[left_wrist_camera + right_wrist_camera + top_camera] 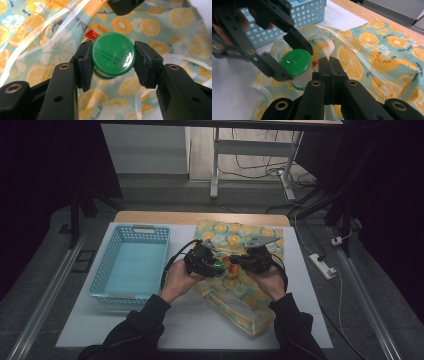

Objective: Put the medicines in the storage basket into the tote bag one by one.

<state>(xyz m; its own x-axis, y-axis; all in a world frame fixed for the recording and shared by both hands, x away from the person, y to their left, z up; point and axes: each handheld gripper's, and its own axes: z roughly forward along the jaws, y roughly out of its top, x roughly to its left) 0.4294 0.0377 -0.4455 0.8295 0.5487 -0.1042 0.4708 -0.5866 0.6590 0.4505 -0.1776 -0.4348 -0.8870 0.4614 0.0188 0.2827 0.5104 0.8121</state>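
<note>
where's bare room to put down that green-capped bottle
Free: inside the light blue perforated plastic basket, and the white table strip between basket and citrus-print plastic bag. Crowded: over the bag, where both grippers meet at the green-capped bottle.

Your left gripper (216,264) and right gripper (239,260) meet nearly tip to tip over the fruit-print bag (260,232), with the green-capped jar (219,265) between them, so you have no way through the middle. At nine o'clock the blue basket (131,265) walls off the left side, its rim standing above the white mat (312,285). You have open mat at three o'clock along the right edge, and at six o'clock only the strip between your forearms, part covered by the bag's handles (235,307).
</note>
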